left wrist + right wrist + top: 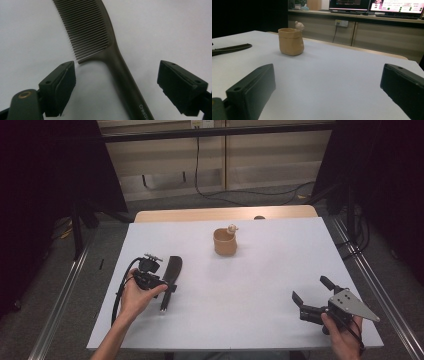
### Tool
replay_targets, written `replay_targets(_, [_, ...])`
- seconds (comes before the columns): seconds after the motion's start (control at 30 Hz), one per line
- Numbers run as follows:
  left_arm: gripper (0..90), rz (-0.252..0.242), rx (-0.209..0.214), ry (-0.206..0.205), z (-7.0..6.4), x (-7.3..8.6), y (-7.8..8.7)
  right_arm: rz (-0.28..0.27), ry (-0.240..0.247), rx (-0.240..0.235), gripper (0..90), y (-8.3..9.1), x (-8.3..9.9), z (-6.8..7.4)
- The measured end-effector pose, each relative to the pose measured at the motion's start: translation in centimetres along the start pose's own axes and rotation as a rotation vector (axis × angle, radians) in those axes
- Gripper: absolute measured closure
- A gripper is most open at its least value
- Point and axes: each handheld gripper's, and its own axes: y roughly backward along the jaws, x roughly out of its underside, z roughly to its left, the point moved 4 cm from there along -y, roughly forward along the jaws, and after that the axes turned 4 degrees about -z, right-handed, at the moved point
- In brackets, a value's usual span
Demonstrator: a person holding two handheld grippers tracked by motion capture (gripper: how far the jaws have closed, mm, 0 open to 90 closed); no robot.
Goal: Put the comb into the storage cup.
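Note:
A dark brown comb (172, 271) lies on the white table (260, 285) at the left, its teeth end pointing away from me. My left gripper (162, 284) is held over the comb's handle (125, 72) and stands open, a jaw on each side of it without touching (116, 82). A tan cup (224, 242) with a small bear figure (232, 228) on its rim stands upright at the table's far middle. My right gripper (311, 290) is open near the front right, pointed toward the cup (290, 41), with nothing between its jaws (327, 92).
A wooden strip (225, 214) edges the table's far side. Metal rails (372, 285) run along both sides at floor level, with cables (250, 195) behind. In the right gripper view, monitors (397, 6) stand on a counter far beyond the cup.

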Motion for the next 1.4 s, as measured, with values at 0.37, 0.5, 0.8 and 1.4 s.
replay_targets(0.37, [25.9, 0.047, -0.016, 0.009, 0.05, -0.06, -0.66, 0.002, 0.003, -0.003, 0.0, 0.0, 0.02, 0.01])
replay_targets(0.5, [26.5, 0.086, -0.033, 0.01, 0.04, -0.43, -0.73, 0.009, 0.0, -0.003, 0.0, 0.0, 0.08, 0.01])
replay_targets(0.8, [35.7, 0.108, -0.065, 0.014, -0.27, -0.13, -0.42, 0.009, -0.001, -0.005, 0.0, 0.02, 0.09, 0.0])
replay_targets(1.4, [59.4, 0.099, -0.034, 0.041, -0.65, -0.46, -0.68, 0.012, -0.001, -0.011, 0.0, -0.07, 0.14, 0.05])
